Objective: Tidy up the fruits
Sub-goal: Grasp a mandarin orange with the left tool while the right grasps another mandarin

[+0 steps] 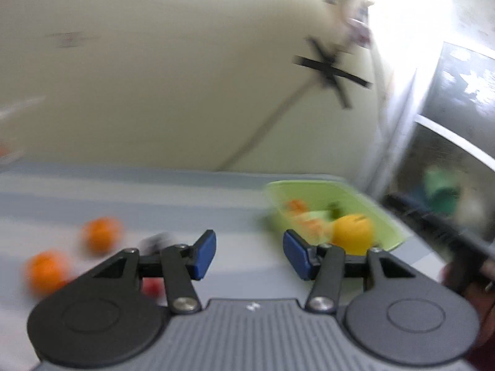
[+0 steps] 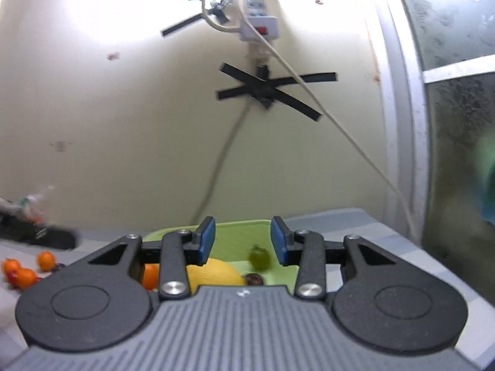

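Note:
The left wrist view is blurred. My left gripper (image 1: 249, 253) is open and empty above the grey table (image 1: 185, 198). Two oranges (image 1: 102, 235) (image 1: 48, 272) and a small red fruit (image 1: 153, 286) lie to its left. To its right stands the light green tray (image 1: 365, 198), holding a yellow fruit (image 1: 352, 232) and orange pieces. My right gripper (image 2: 243, 241) hangs open over the green tray (image 2: 241, 225). A small green fruit (image 2: 259, 256) lies beyond its blue pads, untouched. The yellow fruit (image 2: 213, 275), an orange (image 2: 150, 275) and a dark round fruit (image 2: 254, 279) are also in the tray.
Three oranges (image 2: 26, 278) lie on the table left of the tray, with a dark blurred object (image 2: 46, 238) behind them. The wall close behind carries a power strip (image 2: 258, 15), cables and a black tape cross (image 2: 269, 89). A window frame (image 2: 411, 123) closes the right side.

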Demonstrator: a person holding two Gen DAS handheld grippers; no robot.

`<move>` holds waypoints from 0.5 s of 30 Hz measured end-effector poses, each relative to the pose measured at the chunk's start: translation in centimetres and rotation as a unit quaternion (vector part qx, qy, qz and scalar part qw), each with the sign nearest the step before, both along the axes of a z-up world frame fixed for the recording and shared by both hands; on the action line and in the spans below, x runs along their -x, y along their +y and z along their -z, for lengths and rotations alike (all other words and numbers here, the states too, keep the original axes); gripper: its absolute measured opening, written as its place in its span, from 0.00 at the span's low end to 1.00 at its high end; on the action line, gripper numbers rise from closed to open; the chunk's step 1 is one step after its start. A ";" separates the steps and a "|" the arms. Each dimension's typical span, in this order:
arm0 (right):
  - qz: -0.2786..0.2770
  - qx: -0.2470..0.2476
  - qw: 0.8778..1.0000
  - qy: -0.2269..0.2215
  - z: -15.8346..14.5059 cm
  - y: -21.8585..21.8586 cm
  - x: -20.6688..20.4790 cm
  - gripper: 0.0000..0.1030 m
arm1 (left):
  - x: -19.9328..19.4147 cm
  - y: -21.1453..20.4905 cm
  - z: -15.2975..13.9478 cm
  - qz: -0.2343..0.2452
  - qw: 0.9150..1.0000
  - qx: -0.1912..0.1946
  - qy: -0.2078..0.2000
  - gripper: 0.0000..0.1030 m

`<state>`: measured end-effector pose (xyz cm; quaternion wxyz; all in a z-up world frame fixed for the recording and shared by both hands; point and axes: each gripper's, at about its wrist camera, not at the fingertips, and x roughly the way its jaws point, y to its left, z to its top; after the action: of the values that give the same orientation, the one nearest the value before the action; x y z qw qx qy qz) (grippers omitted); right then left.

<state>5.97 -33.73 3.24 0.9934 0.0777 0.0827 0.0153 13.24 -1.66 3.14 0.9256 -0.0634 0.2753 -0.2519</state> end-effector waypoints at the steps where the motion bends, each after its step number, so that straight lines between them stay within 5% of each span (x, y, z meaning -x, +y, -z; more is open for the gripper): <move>1: -0.021 -0.009 1.000 -0.001 -0.3 0.4 0.2 0.41 | 0.6 2.2 0.4 -0.023 1.000 -0.004 0.004 0.48; 8: -0.183 -0.006 0.981 0.059 -0.9 7.8 -0.8 0.41 | 1.9 13.7 3.0 -0.163 0.985 0.031 0.053 0.47; 15: -0.272 0.089 0.952 0.106 0.6 17.5 -3.1 0.41 | -0.6 15.0 2.8 -0.168 0.982 0.064 0.065 0.55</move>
<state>9.03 -16.23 2.62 0.9400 -0.0356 0.2068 0.2690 13.86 13.36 0.29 0.9291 -0.1840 0.3033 -0.1048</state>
